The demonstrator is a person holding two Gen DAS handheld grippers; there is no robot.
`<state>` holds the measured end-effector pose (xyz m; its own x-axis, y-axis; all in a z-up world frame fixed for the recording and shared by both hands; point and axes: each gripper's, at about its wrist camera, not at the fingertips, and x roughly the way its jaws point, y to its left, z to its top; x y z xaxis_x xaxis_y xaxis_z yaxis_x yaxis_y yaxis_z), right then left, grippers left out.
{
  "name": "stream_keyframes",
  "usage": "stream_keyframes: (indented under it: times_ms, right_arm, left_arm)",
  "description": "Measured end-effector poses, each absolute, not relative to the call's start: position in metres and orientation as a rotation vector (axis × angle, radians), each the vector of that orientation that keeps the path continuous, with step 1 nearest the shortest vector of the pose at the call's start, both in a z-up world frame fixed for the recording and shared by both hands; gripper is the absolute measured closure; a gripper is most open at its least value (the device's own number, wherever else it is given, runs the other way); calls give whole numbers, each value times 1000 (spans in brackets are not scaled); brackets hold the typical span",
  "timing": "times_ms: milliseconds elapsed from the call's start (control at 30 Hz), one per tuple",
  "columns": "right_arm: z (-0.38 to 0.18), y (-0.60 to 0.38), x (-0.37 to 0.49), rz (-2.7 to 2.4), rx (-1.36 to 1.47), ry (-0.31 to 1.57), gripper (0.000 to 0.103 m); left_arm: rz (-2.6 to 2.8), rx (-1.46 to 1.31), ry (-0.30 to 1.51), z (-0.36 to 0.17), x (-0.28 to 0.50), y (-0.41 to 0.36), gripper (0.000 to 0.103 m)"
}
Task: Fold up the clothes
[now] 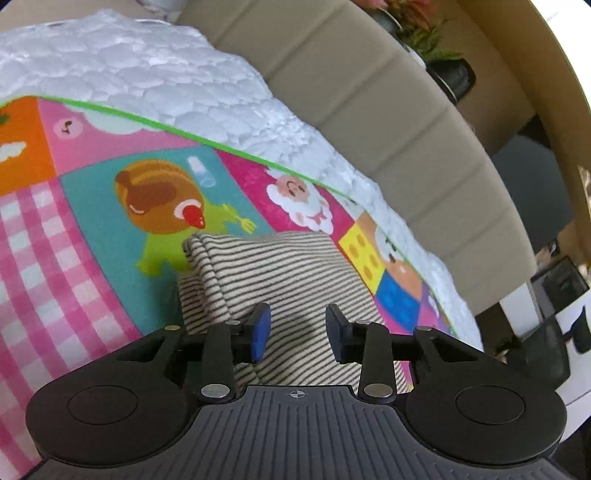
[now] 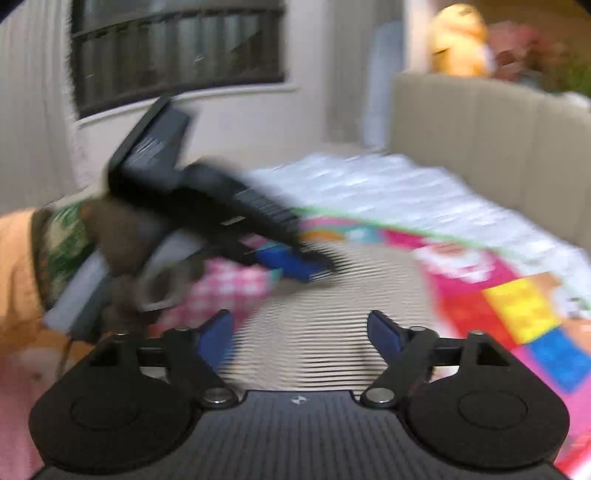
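Note:
A striped cream-and-black garment (image 1: 280, 280) lies folded on a colourful play mat (image 1: 92, 221) spread over a bed. My left gripper (image 1: 297, 330) hovers just above the garment's near part, open, with nothing between its blue pads. In the blurred right wrist view the same striped garment (image 2: 325, 325) fills the middle, and my right gripper (image 2: 299, 334) stands wide open over it, holding nothing. The left gripper (image 2: 295, 264) shows there from the side, held by a gloved hand (image 2: 122, 243), its blue tips low over the garment's far edge.
A white quilted bedspread (image 1: 155, 74) lies under the mat. A beige padded headboard (image 1: 388, 122) runs along the far side, with potted plants (image 1: 424, 33) behind it. An office chair (image 1: 546, 347) stands at the right. A barred window (image 2: 177, 48) and a yellow plush toy (image 2: 458, 37) show beyond.

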<state>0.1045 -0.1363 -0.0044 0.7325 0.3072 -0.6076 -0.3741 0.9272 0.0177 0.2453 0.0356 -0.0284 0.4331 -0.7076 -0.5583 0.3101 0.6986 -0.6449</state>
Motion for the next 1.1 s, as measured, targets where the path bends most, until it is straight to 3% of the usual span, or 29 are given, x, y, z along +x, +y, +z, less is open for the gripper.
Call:
stream_keyframes:
  times_ms: [267,600,800,867,1100]
  right_arm:
    - [-46,-128,113,240,-233,723,16]
    - [14,-170,164,246,38,661,16]
    - [-21,-159,238,93,-195,726,25]
    - [-36,-162,247,58,-215,741,15]
    - [-20,-182,218,122,-45,761,15]
  left_arm:
    - [-691,-462,922,-34,250,37,67]
    - [-694,-439,910,-39,254,36,67]
    - [-703,-445,909,-40,253,37,67]
    - [-705,-451,910,-42,255,37,69]
    - [-709,-484,916,-48,261,42,72]
